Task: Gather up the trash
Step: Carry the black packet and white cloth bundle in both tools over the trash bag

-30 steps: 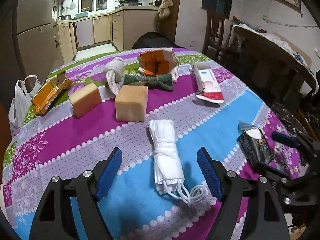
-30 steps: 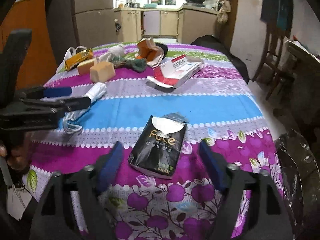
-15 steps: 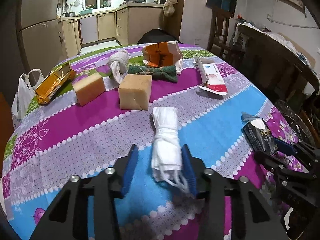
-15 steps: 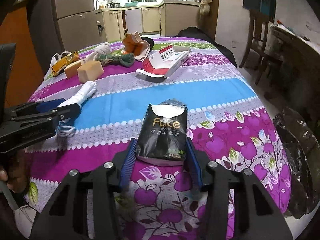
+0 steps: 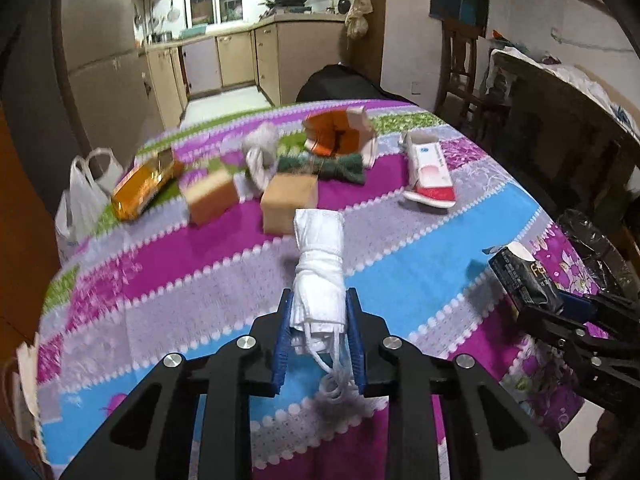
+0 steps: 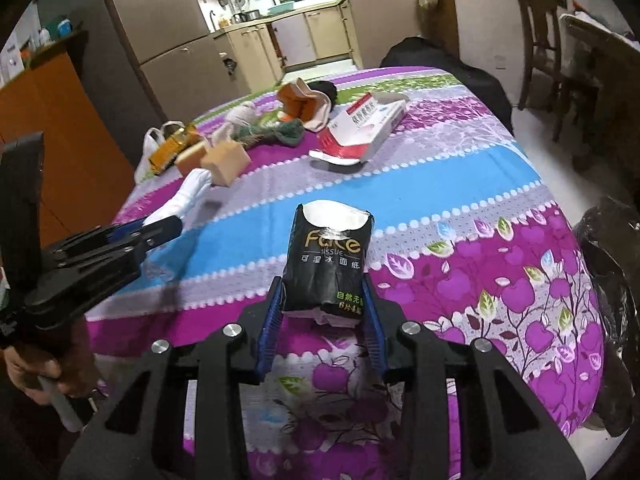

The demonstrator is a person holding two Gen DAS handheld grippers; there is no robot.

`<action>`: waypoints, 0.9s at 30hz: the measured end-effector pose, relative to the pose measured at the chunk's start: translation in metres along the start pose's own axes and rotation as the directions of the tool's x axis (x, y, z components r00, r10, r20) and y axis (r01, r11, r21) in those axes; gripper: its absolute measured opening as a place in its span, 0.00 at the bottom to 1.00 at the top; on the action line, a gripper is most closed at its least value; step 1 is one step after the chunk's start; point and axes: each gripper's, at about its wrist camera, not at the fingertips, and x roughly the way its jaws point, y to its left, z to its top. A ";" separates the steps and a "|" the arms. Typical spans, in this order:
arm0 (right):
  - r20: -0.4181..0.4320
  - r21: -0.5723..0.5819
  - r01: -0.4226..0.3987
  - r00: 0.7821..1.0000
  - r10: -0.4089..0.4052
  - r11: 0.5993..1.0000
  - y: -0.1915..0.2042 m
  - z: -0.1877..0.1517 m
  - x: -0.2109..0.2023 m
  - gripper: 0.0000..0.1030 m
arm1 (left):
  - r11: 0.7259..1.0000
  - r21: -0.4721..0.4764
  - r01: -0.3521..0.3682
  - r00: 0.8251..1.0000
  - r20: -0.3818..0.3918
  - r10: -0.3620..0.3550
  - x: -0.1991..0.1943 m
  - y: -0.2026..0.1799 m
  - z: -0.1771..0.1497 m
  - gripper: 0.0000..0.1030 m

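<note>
The left tongs point(image 5: 318, 330) have just closed on the rolled white mask point(image 5: 320, 268). The right tongs point(image 6: 322, 322) have closed on the black tissue pack point(image 6: 326, 264). Both grip the near ends, so each piece projects ahead of its tongs, off the worktop point(image 5: 200, 280), presumably for binning.

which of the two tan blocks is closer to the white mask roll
The right block, just behind the roll; the left block sits further left, by the orange pack.

Both hand-held grippers closed: left point(image 5: 319, 336) on white bundle point(image 5: 319, 276), right point(image 6: 323, 316) on tissue pack point(image 6: 326, 260).
</note>
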 end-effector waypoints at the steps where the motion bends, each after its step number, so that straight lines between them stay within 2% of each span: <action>1: 0.006 0.000 -0.007 1.000 0.007 1.000 -0.001 0.003 -0.005 0.34 | 1.000 0.007 -0.003 1.000 0.005 0.003 -0.003 -0.004 0.004 0.26; 6: 0.062 0.005 -0.023 0.998 0.023 1.000 -0.014 0.026 -0.038 0.35 | 0.997 0.069 -0.041 0.997 0.062 0.036 -0.019 -0.028 0.023 0.26; 14: 0.150 -0.034 0.065 0.987 -0.060 0.997 -0.038 0.051 -0.098 0.35 | 0.984 0.171 -0.059 0.988 0.151 0.033 -0.040 -0.080 0.060 0.26; 21: 0.197 -0.027 0.188 0.964 -0.179 0.982 -0.080 0.066 -0.151 0.35 | 0.961 0.274 -0.035 0.976 0.217 -0.026 -0.056 -0.147 0.095 0.26; 27: 0.183 0.010 0.289 0.941 -0.286 0.957 -0.123 0.065 -0.180 0.35 | 0.935 0.353 0.002 0.966 0.241 -0.093 -0.062 -0.207 0.112 0.26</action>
